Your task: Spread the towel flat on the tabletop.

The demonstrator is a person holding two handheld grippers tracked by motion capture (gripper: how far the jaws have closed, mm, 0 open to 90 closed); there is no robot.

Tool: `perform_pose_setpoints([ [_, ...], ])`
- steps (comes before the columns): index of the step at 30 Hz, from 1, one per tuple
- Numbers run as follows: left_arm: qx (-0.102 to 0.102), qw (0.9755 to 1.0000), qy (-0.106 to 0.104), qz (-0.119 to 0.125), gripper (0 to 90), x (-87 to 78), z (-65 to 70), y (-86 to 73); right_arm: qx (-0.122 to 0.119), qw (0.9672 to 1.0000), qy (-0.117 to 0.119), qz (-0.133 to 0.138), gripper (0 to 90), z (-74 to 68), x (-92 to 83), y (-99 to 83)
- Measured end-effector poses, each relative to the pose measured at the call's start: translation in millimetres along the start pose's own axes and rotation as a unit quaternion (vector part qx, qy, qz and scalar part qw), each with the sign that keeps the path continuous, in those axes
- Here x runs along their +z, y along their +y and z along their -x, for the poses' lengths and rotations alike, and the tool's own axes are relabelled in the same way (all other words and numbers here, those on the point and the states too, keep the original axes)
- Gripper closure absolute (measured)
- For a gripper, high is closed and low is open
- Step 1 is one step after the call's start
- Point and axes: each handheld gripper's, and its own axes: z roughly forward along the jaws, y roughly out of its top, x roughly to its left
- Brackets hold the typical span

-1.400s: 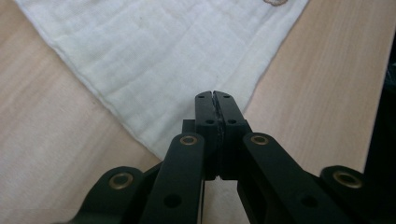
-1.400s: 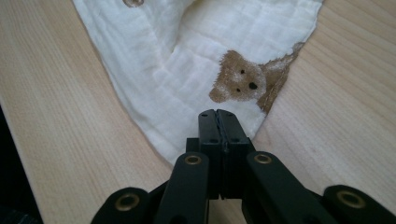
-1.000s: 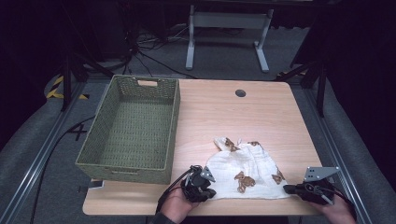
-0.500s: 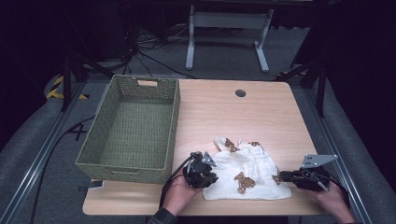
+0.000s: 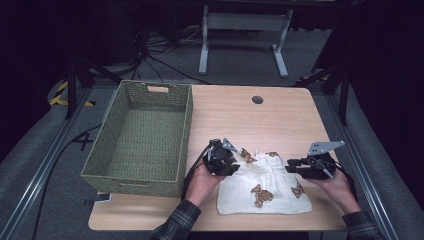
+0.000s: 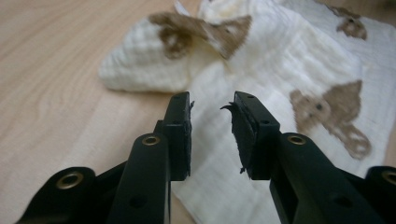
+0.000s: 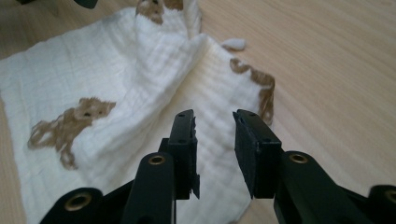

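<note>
A white cloth (image 5: 265, 185) printed with brown animals lies rumpled on the wooden table (image 5: 250, 120), near the front edge. My left gripper (image 5: 234, 159) hovers at the cloth's left side, my right gripper (image 5: 291, 167) at its right side. The jaws of both have just been opening, and nothing is between them. In the left gripper view the open left gripper (image 6: 212, 105) hangs over the cloth (image 6: 280, 60), clear of it. The right gripper view shows the open right gripper (image 7: 214, 121) above a fold of the cloth (image 7: 116, 84).
An empty green woven basket (image 5: 100, 175) stands on the table's left half, close to my left hand. A round cable hole (image 5: 257, 100) sits near the far edge. Bare wood stretches beyond the cloth.
Both grippers moved from the cloth's near corners away from the person, along its sides, rising a little. Their jaws went from shut to open. The cloth stays on the table.
</note>
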Motion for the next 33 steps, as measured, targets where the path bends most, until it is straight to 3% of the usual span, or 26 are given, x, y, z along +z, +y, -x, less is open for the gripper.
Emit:
perform_pose_setpoints([
  [9, -0.014, 0.9997, 0.018, 0.012, 59.6, 7.1, -22.6, 25.4, 0.001, 0.9999, 0.005, 0.016, 64.7, 21.2, 26.9, 31.1],
  [13, -0.026, 0.9996, 0.009, 0.01, 54.4, 14.0, -29.3, 29.5, 0.002, 0.9999, 0.012, 0.0, 63.4, 26.7, 41.2, 34.0],
  [14, -0.017, 0.9998, 0.007, 0.009, 53.0, 16.2, -30.9, 30.6, 0.004, 0.9999, 0.013, -0.003, 64.1, 27.3, 43.8, 33.9],
  [18, -0.019, 0.9998, -0.005, 0.009, 52.9, 26.8, -33.5, 33.9, -0.004, 0.9996, 0.019, -0.018, 73.6, 27.2, 52.4, 33.2],
  [19, -0.019, 0.9998, -0.005, 0.009, 55.1, 26.8, -33.5, 33.9, -0.004, 0.9996, 0.019, -0.018, 73.6, 27.2, 52.4, 33.2],
  [20, -0.013, 0.9999, -0.007, 0.006, 58.8, 29.4, -34.3, 34.5, -0.007, 0.9994, 0.023, -0.023, 81.2, 26.0, 54.3, 33.1],
  [22, -0.018, 0.9995, -0.025, -0.002, 68.9, 37.2, -36.2, 34.4, -0.009, 0.9994, 0.024, -0.021, 86.0, 25.3, 54.0, 32.8],
  [27, -0.015, 0.9992, -0.037, -0.001, 89.7, 41.0, -38.3, 34.7, -0.01, 0.9994, 0.026, -0.019, 89.0, 23.8, 51.5, 32.9],
  [32, -0.011, 0.9993, -0.034, 0.01, 90.0, 32.4, -38.7, 37.7, -0.011, 0.9996, 0.026, -0.001, 89.3, 21.6, 42.5, 34.7],
  [33, -0.019, 0.999, -0.035, 0.018, 89.8, 30.8, -39.4, 38.2, -0.012, 0.9996, 0.025, 0.002, 89.3, 21.0, 41.3, 35.1],
])
